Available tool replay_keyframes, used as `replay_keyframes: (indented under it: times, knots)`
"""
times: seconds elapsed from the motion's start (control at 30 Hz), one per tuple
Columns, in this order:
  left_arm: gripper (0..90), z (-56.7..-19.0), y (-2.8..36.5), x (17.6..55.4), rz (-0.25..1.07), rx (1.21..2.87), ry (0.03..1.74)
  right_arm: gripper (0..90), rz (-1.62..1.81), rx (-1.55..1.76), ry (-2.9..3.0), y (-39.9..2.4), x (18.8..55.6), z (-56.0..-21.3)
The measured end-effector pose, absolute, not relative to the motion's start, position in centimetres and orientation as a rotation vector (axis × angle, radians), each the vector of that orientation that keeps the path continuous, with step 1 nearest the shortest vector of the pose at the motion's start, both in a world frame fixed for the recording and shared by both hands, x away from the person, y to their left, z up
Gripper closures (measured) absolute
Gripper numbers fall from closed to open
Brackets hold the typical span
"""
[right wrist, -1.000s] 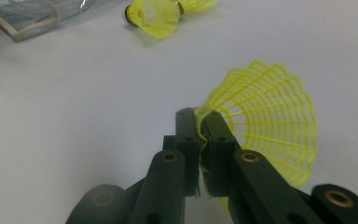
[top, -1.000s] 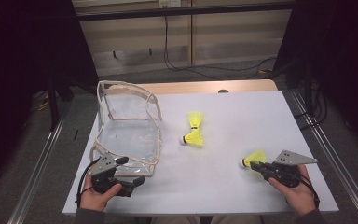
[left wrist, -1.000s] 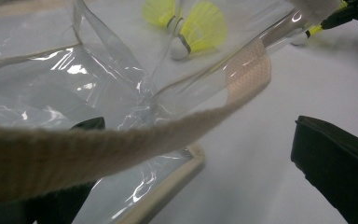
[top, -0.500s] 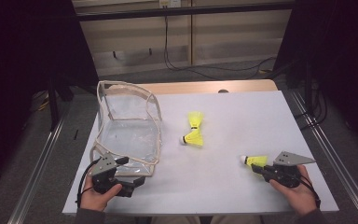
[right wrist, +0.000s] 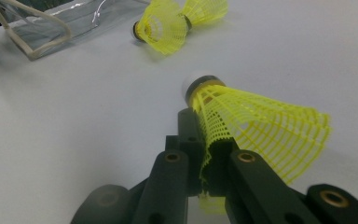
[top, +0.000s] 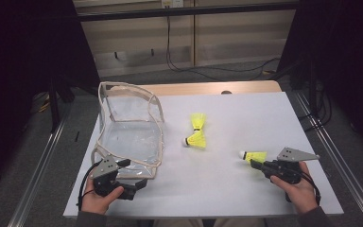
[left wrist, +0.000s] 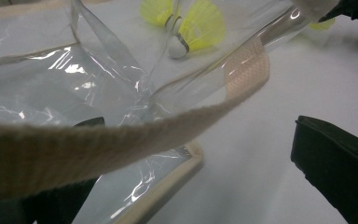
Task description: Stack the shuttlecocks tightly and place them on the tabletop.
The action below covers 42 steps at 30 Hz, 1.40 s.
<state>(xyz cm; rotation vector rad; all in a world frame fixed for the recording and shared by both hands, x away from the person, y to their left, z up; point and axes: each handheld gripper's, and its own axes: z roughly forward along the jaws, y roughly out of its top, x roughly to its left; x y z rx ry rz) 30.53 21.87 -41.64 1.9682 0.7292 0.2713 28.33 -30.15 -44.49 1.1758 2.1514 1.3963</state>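
Shuttlecock (right wrist: 242, 126) at near right, featherlight with crushable mesh skirt, pinched at skirt edge by right gripper (right wrist: 205, 144); firmer hold near cork.

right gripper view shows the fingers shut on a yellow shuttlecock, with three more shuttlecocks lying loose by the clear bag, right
Not quite. Two loose shuttlecocks lie by the clear bag, not three. The right gripper view shows that pair beyond the one held, and the high view confirms it. The rest stands: the right gripper has its fingers shut on the skirt of a yellow shuttlecock.
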Motion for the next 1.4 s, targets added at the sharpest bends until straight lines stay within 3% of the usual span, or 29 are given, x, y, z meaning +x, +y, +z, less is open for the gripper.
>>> replay_keyframes:
  times: [1.4]
  knots:
    - [4.1, -41.6, 21.9, 30.5, 0.274, 1.970, 0.729, 87.9, 1.424, 1.121, 2.146, -27.7, 31.5, -43.6]
